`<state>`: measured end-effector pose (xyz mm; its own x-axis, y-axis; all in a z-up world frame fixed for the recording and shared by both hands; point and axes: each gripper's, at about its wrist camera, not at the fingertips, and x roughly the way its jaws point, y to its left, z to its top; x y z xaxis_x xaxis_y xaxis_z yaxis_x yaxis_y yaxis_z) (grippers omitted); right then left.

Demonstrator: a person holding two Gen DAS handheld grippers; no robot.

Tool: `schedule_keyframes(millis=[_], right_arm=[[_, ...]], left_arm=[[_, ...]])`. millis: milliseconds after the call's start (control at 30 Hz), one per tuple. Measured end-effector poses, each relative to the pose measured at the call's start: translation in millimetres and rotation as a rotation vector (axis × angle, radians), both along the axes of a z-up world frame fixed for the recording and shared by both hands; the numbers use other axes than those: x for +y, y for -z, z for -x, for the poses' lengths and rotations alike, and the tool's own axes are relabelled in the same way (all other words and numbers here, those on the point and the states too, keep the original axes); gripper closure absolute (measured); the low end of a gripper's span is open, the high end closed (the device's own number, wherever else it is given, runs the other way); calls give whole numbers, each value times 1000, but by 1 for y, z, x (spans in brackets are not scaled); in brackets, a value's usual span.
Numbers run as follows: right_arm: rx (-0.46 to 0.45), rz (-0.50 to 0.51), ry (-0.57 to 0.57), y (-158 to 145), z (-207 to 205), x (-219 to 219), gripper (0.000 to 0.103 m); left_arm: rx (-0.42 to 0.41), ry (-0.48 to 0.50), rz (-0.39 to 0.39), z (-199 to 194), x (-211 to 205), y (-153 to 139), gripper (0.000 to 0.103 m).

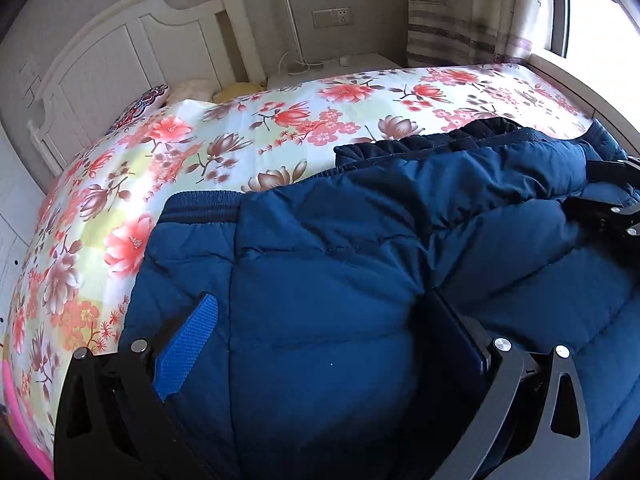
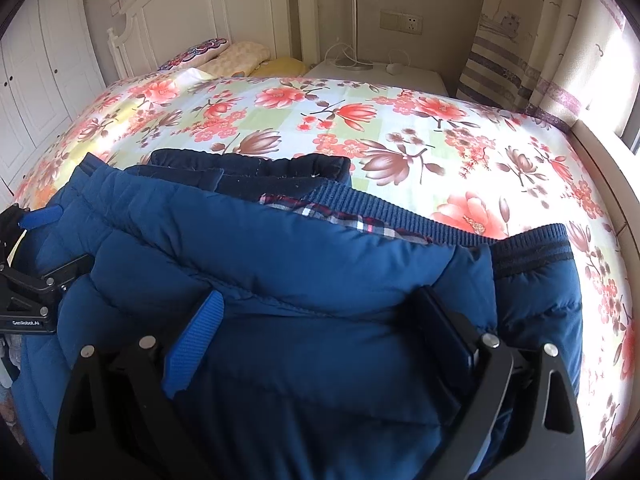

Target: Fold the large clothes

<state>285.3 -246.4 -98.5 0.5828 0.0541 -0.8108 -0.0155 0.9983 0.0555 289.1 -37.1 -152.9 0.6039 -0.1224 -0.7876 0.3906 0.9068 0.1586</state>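
A blue puffer jacket (image 1: pixel 340 248) lies bunched on the flowered bed, with its ribbed hem (image 2: pixel 400 208) and plaid lining (image 2: pixel 352 220) showing in the right wrist view. My left gripper (image 1: pixel 320 300) is open wide, and the puffy fabric bulges up between its blue pad (image 1: pixel 192 340) and its black finger. My right gripper (image 2: pixel 320 296) is open just as wide over the jacket's right part, near a ribbed cuff (image 2: pixel 532 248). Each gripper's black frame shows at the edge of the other's view, on the right (image 1: pixel 612 200) and on the left (image 2: pixel 28 280).
The flowered bedsheet (image 2: pixel 400 128) spreads beyond the jacket to the white headboard (image 2: pixel 224 12). Pillows (image 2: pixel 240 56) lie at the head. A white nightstand (image 2: pixel 400 76) with a lamp stands beside striped curtains (image 2: pixel 500 60). White wardrobe doors (image 2: pixel 36 80) stand at the left.
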Motion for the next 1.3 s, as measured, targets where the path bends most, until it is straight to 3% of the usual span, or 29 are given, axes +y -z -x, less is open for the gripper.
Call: schedule_keyframes(millis=[100, 133, 200, 267, 333, 367, 500, 600, 667, 700, 767, 800, 933, 1033, 1133, 1233, 1300], right_arm=[[-87, -16, 17, -26, 22, 7, 8], [-128, -68, -29, -38, 33, 15, 8], [-152, -48, -110, -49, 46, 36, 8], [-114, 56, -181, -41, 50, 66, 9], [-27, 145, -229, -16, 45, 89, 9], [-19, 141, -227, -10, 43, 90, 9], [-13, 99, -187, -21, 47, 74, 8], [-66, 88, -66, -35, 63, 34, 7], [-45, 86, 13, -26, 70, 2, 6], [-33, 44, 40, -19, 71, -15, 4], [-41, -139, 47, -8, 74, -41, 3], [-40, -171, 47, -5, 73, -46, 3], [-28, -116, 42, -4, 68, -39, 2], [-33, -140, 45, -6, 69, -44, 2], [-54, -79, 59, -18, 80, -27, 3], [-132, -61, -69, -45, 104, 11, 3], [-132, 7, -178, -51, 115, 43, 3]], left_arm=[[25, -9, 26, 0, 6, 3, 4], [18, -13, 27, 1, 7, 3, 4], [8, -17, 13, 2, 7, 3, 4], [1, -17, 0, 3, 5, 3, 4], [-3, -18, 2, 4, 6, 3, 4], [-4, -21, 5, 4, 6, 3, 4], [6, -27, 19, 1, 11, 3, 4], [7, -27, 24, 1, 11, 3, 4], [7, -27, 25, 1, 12, 3, 4], [7, -26, 25, 1, 12, 2, 4], [4, -27, 28, 2, 12, 2, 4], [2, -28, 29, 2, 12, 2, 4], [0, -31, 26, 2, 12, 2, 4], [-5, -45, 17, 2, 12, -2, 4], [-83, -82, 14, 20, 17, -21, 4], [-100, -15, 100, 55, 16, -43, 4], [-129, 17, 101, 78, 10, -45, 4]])
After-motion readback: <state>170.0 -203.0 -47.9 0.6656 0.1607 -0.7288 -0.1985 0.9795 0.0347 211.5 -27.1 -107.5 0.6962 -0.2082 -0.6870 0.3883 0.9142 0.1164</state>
